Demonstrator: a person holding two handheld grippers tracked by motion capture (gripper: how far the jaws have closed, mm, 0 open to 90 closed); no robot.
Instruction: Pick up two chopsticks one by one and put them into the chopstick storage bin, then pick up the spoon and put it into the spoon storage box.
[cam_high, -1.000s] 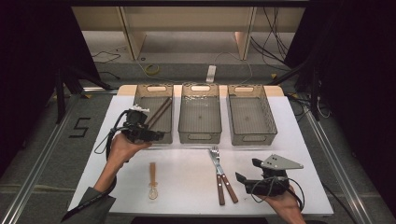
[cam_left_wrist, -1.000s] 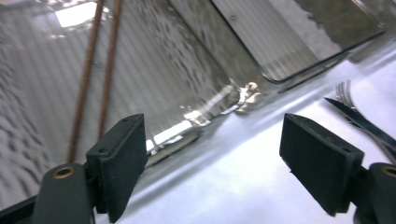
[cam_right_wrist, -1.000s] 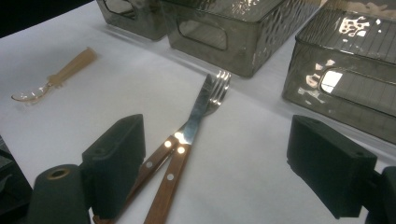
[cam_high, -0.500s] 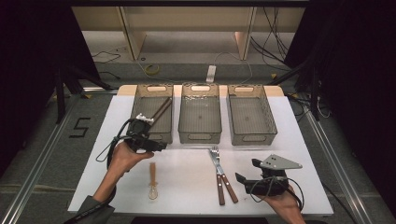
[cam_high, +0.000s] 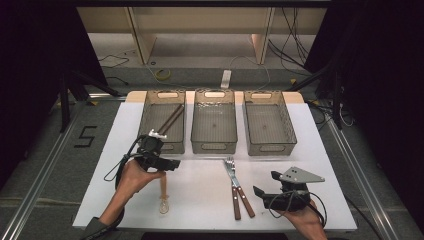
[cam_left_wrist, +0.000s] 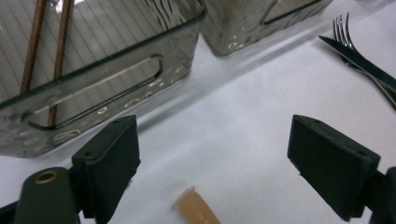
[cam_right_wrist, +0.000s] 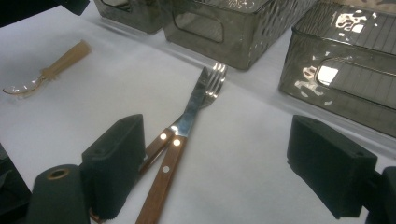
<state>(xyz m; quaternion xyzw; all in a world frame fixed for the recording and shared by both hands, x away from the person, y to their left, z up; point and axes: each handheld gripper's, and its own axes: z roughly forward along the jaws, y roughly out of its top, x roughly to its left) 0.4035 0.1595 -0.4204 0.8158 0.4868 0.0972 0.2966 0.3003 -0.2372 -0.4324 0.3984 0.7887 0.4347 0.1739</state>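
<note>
- the left gripper (cam_high: 172, 164), left of centre in the high view, hovers over the bench (cam_high: 200, 200); its jaws have just been opening and stand wide, grasping nothing.
- in the left gripper view the spoon (cam_left_wrist: 198, 213) handle tip lies at the bottom edge between the jaws, untouched.
- the left bin (cam_high: 162, 121), just above that gripper, holds chopsticks (cam_high: 171, 119).
- the right gripper (cam_high: 265, 185), lower right, is released and empty; knife (cam_right_wrist: 180, 135) and fork (cam_right_wrist: 212, 84) lie crossed just beside it.
</note>
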